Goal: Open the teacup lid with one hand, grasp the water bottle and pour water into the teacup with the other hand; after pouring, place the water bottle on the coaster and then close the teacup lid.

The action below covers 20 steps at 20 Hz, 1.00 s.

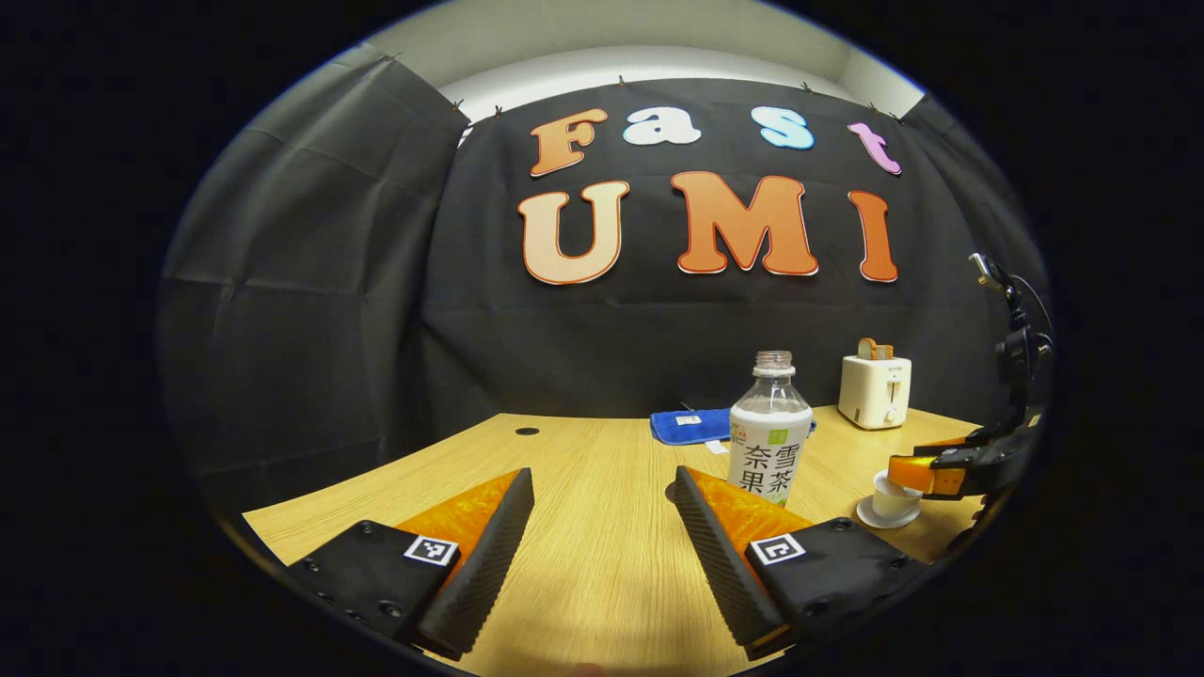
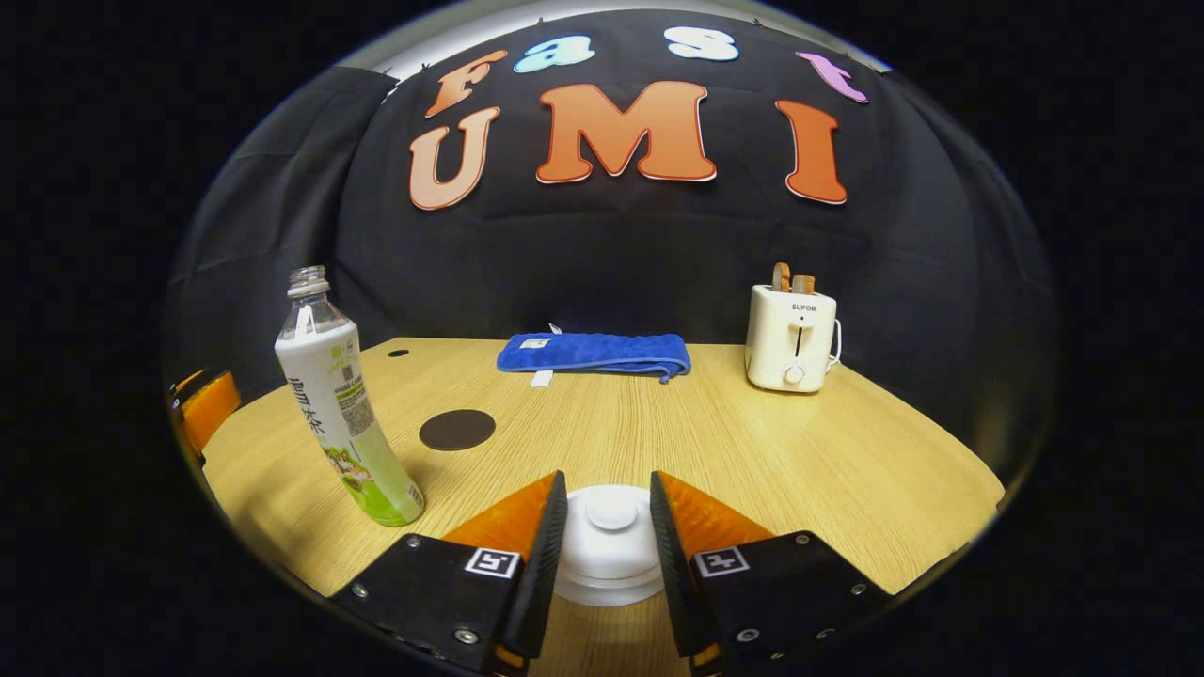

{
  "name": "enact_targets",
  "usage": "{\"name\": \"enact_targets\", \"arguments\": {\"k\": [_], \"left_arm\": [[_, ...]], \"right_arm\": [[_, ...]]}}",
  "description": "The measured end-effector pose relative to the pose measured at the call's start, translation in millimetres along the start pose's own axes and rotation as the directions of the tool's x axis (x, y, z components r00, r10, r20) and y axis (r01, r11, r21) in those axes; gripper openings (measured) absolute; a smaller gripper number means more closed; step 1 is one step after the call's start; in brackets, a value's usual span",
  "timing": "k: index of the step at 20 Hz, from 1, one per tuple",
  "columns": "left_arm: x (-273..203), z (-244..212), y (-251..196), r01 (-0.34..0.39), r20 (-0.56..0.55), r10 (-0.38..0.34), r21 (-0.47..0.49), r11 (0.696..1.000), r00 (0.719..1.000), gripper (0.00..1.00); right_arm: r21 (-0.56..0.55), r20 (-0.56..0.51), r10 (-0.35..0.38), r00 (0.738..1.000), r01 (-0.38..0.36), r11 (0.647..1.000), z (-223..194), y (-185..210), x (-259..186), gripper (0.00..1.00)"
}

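A capless water bottle (image 1: pixel 769 432) with a white and green label stands upright on the wooden table (image 1: pixel 602 564), just beyond my open left gripper (image 1: pixel 602 475) and a little right of its gap. In the right gripper view the bottle (image 2: pixel 343 404) stands at the left, with a dark round coaster (image 2: pixel 457 430) behind it. The white teacup lid (image 2: pixel 609 536) sits on the cup between the fingers of my right gripper (image 2: pixel 608 481), which touch it on both sides. From the left gripper view, the right gripper (image 1: pixel 917 470) reaches over the teacup (image 1: pixel 889 503) on its saucer.
A folded blue cloth (image 2: pixel 593 354) lies at the back of the table (image 2: pixel 752 451). A white toaster (image 2: pixel 792 338) with two slices in it stands at the back right. Part of the left gripper (image 2: pixel 209 404) shows at the far left edge.
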<state>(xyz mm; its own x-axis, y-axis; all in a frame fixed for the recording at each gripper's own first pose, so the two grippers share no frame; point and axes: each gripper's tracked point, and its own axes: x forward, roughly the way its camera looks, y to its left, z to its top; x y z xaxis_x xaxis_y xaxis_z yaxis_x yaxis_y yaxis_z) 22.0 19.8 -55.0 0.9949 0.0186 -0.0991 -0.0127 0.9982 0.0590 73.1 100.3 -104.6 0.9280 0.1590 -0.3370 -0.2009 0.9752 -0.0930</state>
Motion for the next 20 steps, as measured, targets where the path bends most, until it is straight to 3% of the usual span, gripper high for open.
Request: {"name": "enact_targets", "arguments": {"k": [5, 12, 16, 20], "left_arm": [[-1, 0, -2, 0.001, -0.003, -0.001, 0.002, 1.000, 1.000, 0.97], [-6, 3, -16, 0.032, 0.008, -0.032, -0.011, 0.999, 0.999, 0.96], [-11, 2, -34, 0.057, 0.007, -0.057, -0.006, 0.998, 0.998, 0.97], [-15, -3, -65, 0.128, -0.008, -0.128, -0.002, 0.992, 0.992, 0.96]], "right_arm": [[0.001, 0.003, 0.006, 1.000, -0.006, 1.000, 1, -1, 1, 0.27], [0.033, 0.070, -0.008, 0.998, 0.006, 0.999, 27, -21, -14, 0.23], [0.044, 0.089, -0.053, 0.995, 0.049, 0.998, 32, -51, -27, 0.23], [0.058, 0.066, -0.122, 0.990, 0.119, 0.991, 17, -90, -42, 0.23]]}}
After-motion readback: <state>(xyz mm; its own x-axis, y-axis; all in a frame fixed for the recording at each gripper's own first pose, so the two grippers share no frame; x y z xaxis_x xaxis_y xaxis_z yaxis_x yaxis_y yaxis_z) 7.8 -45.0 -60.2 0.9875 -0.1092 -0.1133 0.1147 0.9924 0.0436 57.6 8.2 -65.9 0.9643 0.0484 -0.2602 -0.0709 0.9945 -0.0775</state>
